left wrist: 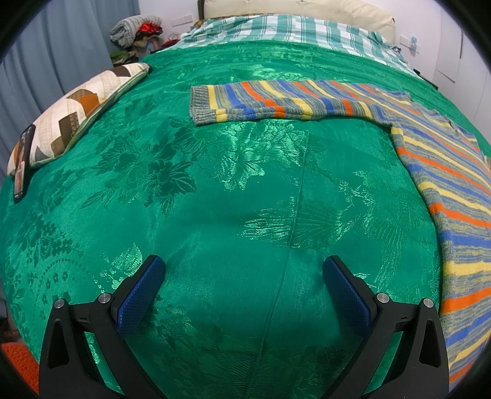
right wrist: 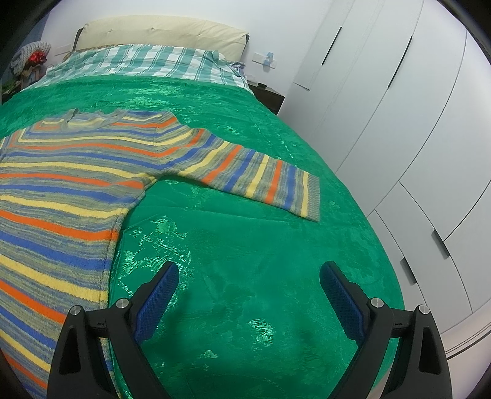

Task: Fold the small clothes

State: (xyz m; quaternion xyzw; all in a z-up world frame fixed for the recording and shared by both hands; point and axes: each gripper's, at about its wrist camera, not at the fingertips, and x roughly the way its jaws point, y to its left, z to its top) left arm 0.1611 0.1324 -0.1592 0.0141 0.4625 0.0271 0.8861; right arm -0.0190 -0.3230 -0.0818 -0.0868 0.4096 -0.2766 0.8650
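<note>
A small knitted sweater with blue, orange, yellow and grey stripes lies flat on a green bedspread [left wrist: 214, 190]. In the left wrist view its body [left wrist: 454, 196] is at the right and one sleeve [left wrist: 276, 99] stretches left, ahead of my left gripper [left wrist: 244, 270]. That gripper is open and empty above bare bedspread. In the right wrist view the sweater body [right wrist: 61, 196] is at the left and the other sleeve [right wrist: 254, 175] reaches right. My right gripper [right wrist: 249, 276] is open and empty, just right of the sweater's side edge.
A patchwork pillow [left wrist: 79, 110] and a dark phone [left wrist: 23, 162] lie at the bed's left edge. A checked blanket [left wrist: 276, 27] and headboard are at the far end. White wardrobe doors [right wrist: 399, 122] stand close on the right. A clothes pile [left wrist: 138, 27] sits far left.
</note>
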